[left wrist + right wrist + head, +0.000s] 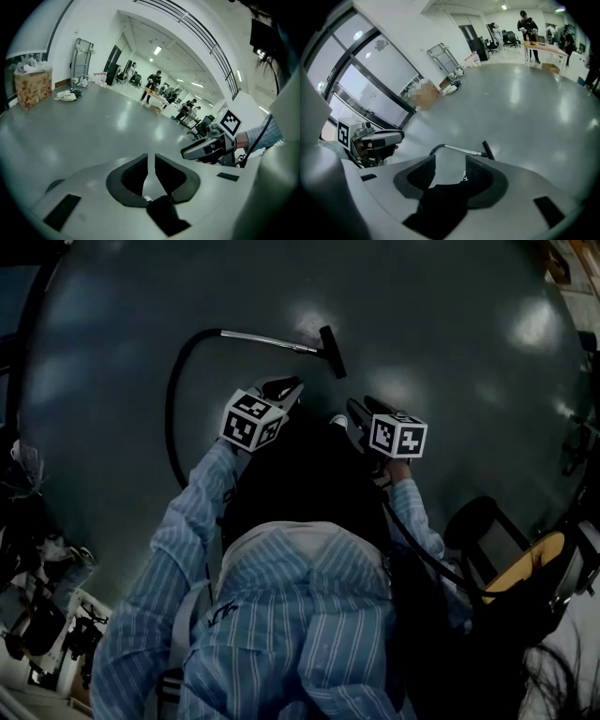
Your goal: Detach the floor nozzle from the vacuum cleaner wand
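Observation:
The vacuum's silver wand (267,340) lies on the grey floor with the black floor nozzle (333,351) on its right end. A black hose (173,399) curves off its left end. The wand (461,150) and nozzle (488,150) also show just beyond the right gripper's jaws. My left gripper (286,388) hangs above the floor, short of the wand and shut on nothing (151,164). My right gripper (356,418) is below the nozzle in the head view, its jaws open and empty (450,166). Neither touches the wand.
A black chair with a yellow seat (506,549) stands at the right. Far off by the wall are a cardboard box (33,86) and a metal cart (80,58). People stand at a table (154,89) across the hall.

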A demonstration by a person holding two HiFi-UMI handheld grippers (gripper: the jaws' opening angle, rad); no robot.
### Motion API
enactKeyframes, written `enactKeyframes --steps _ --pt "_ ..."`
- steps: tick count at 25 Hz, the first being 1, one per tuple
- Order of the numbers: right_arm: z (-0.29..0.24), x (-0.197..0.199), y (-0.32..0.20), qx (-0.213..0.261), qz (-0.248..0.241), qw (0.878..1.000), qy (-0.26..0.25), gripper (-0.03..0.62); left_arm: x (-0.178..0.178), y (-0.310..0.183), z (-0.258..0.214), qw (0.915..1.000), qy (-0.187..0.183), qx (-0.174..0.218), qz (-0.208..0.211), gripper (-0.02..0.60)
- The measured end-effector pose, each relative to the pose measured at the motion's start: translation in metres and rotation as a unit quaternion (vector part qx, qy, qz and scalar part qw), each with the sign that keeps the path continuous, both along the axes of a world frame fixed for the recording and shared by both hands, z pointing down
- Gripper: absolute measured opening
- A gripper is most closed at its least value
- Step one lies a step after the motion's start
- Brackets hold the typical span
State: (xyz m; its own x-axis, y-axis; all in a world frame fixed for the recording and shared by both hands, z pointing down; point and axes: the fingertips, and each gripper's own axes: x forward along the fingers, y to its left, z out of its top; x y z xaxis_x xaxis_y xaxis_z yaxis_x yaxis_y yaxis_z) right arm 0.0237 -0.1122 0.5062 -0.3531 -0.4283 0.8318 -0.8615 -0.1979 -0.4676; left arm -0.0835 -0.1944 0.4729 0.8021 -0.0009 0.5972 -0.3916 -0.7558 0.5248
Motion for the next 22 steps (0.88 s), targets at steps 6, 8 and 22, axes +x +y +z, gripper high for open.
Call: enactKeyframes --steps 6,8,22 --pt "0.031 0.015 -0.008 -0.017 0.005 1.0 -0.008 0.187 0.022 -0.016 0.037 0.9992 -0.03 -0.027 0.006 0.095" --pt "0.058 0.021 -0.01 -0.034 0.002 0.999 -0.012 0.192 0.028 -0.022 0.065 0.9979 -0.053 -0.037 0.005 0.094" --pt "0.307 0.068 -0.037 -0.112 -0.071 0.991 0.017 0.222 0.05 -0.039 0.322 0.9745 -0.184 -0.014 0.127 0.14"
